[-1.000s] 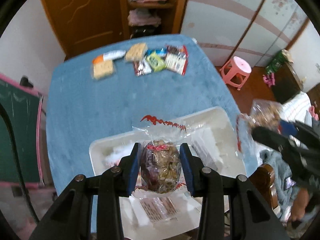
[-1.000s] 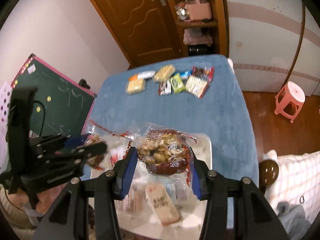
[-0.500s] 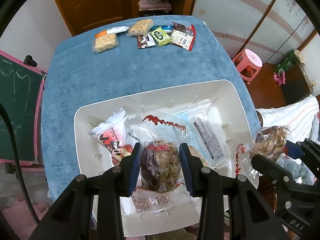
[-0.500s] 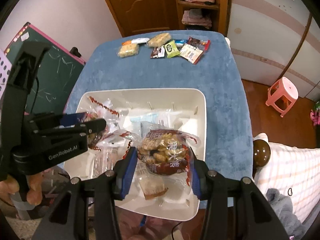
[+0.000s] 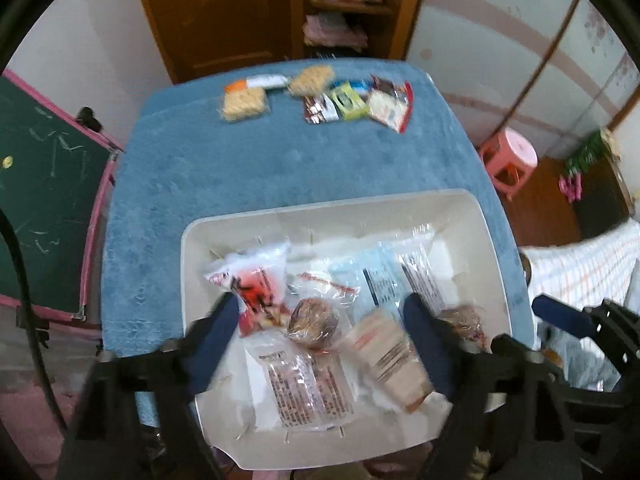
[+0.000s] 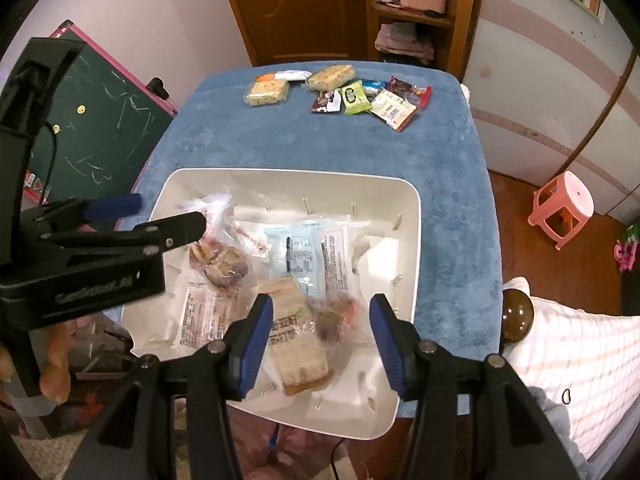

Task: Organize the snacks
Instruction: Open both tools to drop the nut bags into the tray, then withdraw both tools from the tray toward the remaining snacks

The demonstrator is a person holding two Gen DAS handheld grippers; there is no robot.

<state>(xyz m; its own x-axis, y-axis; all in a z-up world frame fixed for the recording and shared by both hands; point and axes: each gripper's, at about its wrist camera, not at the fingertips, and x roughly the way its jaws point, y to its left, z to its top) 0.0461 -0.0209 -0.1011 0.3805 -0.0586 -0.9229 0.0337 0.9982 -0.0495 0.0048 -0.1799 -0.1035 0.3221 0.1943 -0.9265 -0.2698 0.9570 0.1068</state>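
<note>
A white bin (image 5: 480,216) (image 6: 408,216) stands on the near end of the blue table and holds several snack packets. My left gripper (image 5: 320,332) is open and empty above the bin; a brown nut packet (image 5: 312,320) lies loose below it. My right gripper (image 6: 320,324) is open and empty over the bin's near right; a second nut packet (image 6: 336,316) lies between its fingers beside a wafer bar (image 6: 296,352). The left gripper also shows in the right wrist view (image 6: 160,220).
Several more snack packets lie in a row at the table's far end (image 5: 320,96) (image 6: 340,96). A green chalkboard (image 6: 92,128) stands left of the table. A pink stool (image 6: 564,208) and a bed (image 6: 568,360) are to the right. A wooden door and shelf stand behind.
Both grippers have opened and let go of their nut packets, which now lie in the bin. Both grippers have tilted slightly up over the bin.
</note>
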